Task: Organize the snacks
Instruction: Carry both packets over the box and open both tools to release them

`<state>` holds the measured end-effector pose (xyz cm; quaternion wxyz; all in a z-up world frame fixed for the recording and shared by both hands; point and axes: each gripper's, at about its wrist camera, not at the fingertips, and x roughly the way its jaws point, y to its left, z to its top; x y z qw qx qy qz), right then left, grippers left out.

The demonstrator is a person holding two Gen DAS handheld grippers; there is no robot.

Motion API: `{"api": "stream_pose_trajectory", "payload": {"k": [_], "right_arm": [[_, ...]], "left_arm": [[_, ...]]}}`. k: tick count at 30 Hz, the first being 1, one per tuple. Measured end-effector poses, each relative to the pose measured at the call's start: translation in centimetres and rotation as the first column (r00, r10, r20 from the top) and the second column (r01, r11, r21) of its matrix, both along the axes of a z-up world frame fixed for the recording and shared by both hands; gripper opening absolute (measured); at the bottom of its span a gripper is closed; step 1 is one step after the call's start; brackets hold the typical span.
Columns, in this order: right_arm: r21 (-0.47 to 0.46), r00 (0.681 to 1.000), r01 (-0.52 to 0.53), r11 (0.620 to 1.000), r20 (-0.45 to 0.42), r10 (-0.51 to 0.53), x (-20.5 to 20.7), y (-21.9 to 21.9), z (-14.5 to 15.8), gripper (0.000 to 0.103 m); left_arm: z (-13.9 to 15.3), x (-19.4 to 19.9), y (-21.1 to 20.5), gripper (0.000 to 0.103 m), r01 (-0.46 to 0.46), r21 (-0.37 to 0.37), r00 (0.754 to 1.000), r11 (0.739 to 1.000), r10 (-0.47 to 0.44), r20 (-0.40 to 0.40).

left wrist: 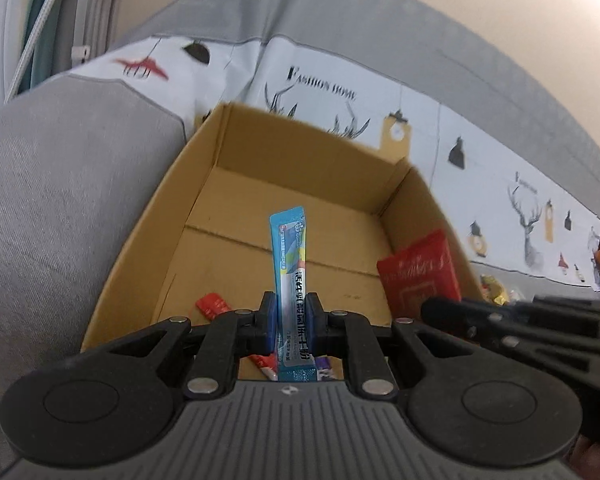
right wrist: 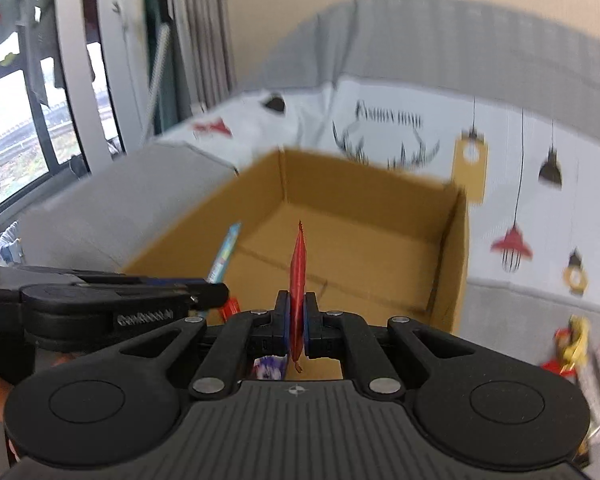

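Note:
An open cardboard box stands on a grey sofa; it also shows in the right wrist view. My left gripper is shut on a blue stick snack packet, held upright over the box's near edge; that packet also shows in the right wrist view. My right gripper is shut on a flat red snack packet, seen edge-on above the box; it also shows in the left wrist view. A small red packet and a purple one lie in the box.
Loose snacks lie on the sofa seat right of the box. A white patterned cover drapes the sofa back behind the box. The grey sofa arm is to the left. A window is far left.

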<state>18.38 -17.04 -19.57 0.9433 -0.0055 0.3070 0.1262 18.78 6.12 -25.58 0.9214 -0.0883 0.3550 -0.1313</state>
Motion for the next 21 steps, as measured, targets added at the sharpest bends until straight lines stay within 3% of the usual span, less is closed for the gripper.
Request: {"api": "stream_pose_trajectory", "payload": {"k": [6,8,9,10,13,15,17,21], "right_arm": [[-0.009,0.998,-0.01,1.0,-0.062,0.01,1.1,0.2,-2.5,0.006],[0.017,0.997,-0.029,0.999,-0.069,0.03,1.1,0.1,-2.6,0.009],[0.031,0.998,-0.029,0.999,-0.061,0.031,0.9,-0.1,-2.5,0.009],[0.042,0.998,-0.027,0.999,-0.056,0.029,0.9,-0.3,-2.4,0.01],[0.096,0.999,-0.019,0.995,-0.035,0.023,0.1,-1.6,-1.5,0.03],[0.121,1.0,-0.004,0.993,-0.013,0.006,-0.6,-2.7,-0.9,0.073],[0.15,0.999,0.029,0.988,0.027,-0.033,-1.8,-4.3,-0.1,0.103],[0.165,0.991,0.095,0.982,0.074,-0.108,-4.3,-8.0,1.0,0.103]], "left_arm": [[-0.9,0.4,-0.3,0.017,-0.001,0.026,1.0,1.0,0.002,-0.027],[-0.6,0.4,-0.5,0.05,-0.041,0.045,0.999,0.998,0.042,-0.017],[-0.3,0.2,-0.4,0.084,-0.068,0.049,0.998,0.996,0.069,-0.003],[0.1,0.0,-0.4,0.099,-0.086,0.041,0.996,0.996,0.085,0.022],[1.3,-0.8,-0.8,0.1,-0.095,0.028,0.994,0.995,0.093,0.066],[2.0,-1.2,-1.8,0.101,-0.089,0.024,0.994,0.996,0.087,0.07],[2.7,-1.7,-3.1,0.103,-0.076,0.015,0.995,0.997,0.075,0.072],[4.2,-3.0,-6.8,0.103,-0.025,0.032,0.995,0.999,0.022,0.099]]}}
